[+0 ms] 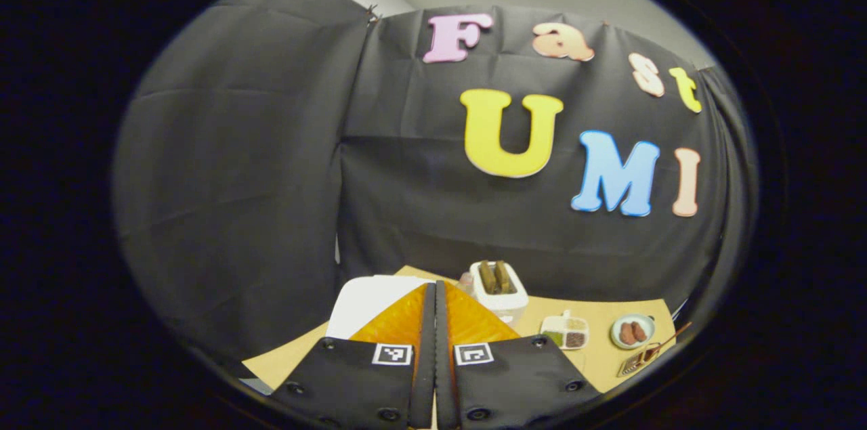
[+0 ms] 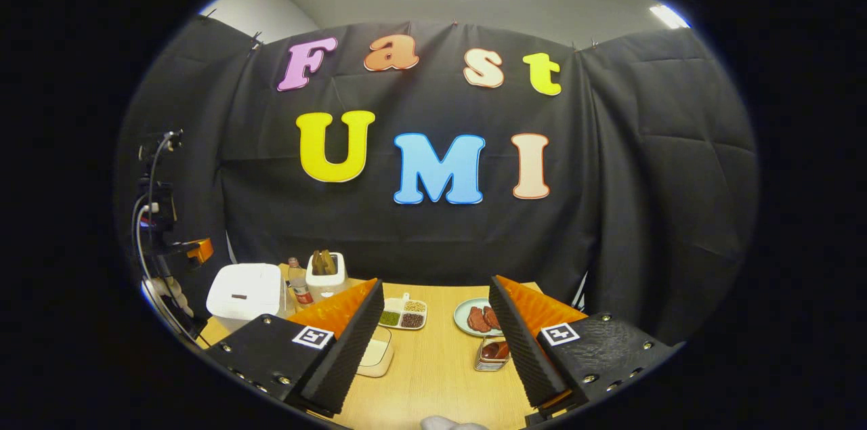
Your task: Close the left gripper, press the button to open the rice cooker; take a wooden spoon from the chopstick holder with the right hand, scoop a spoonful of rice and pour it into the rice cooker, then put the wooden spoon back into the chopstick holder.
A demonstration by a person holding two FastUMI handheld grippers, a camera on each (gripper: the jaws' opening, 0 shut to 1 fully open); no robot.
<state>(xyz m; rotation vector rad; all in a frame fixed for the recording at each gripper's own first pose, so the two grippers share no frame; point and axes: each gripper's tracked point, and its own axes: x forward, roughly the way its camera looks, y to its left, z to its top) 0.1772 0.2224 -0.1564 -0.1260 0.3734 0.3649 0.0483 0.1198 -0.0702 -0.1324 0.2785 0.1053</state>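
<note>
In the right gripper view the white rice cooker [image 2: 245,293] sits at the lower left of the frame on the wooden table [image 2: 440,369], lid down, with a bottle [image 2: 298,286] and the white chopstick holder [image 2: 326,276] just to its right, then a divided dish of grains [image 2: 404,314] and a plate of meat [image 2: 478,318] toward the centre. A container of rice [image 2: 374,354] lies partly behind the left finger of the right gripper [image 2: 437,332], whose fingers are spread wide and hold nothing. In the left gripper view the left gripper [image 1: 433,321] has its fingers pressed together at bottom centre, empty, hiding part of the cooker [image 1: 366,305].
</note>
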